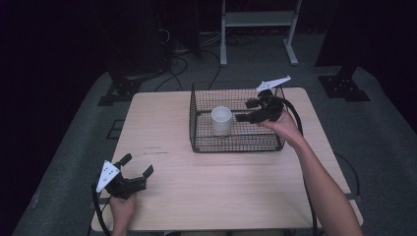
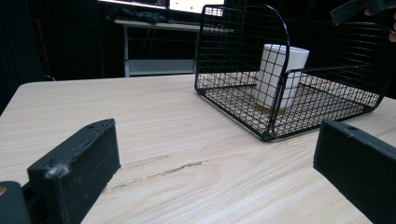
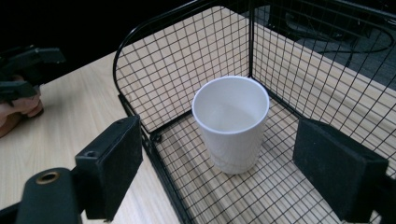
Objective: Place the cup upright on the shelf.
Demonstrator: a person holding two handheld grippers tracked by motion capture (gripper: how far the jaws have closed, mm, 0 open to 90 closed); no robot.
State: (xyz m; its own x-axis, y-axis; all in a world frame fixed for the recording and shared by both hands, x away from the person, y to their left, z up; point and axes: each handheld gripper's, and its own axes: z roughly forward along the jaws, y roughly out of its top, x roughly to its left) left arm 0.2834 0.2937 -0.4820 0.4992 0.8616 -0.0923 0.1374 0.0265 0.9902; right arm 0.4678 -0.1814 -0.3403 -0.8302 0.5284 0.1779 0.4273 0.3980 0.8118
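One white cup (image 1: 222, 120) stands upright on the floor of the black wire basket (image 1: 196, 129), toward the basket's left half, touching no wall as far as the high view shows. Right gripper (image 1: 244, 110) hovers inside the basket, just beside the cup on its right; in the right gripper view its jaws stand apart with the cup (image 3: 231, 123) between and beyond them, pads clear of it, so nothing is gripped. Left gripper (image 1: 136, 165) rests low near the front left corner of the table (image 1: 162, 128), well apart from the basket, jaws spread and empty. Judgement: the cup sits settled in the basket and either has been placed or awaits a pick; the frames cannot decide which. Left to do: closing on the cup, or pulling the right hand clear of the basket.
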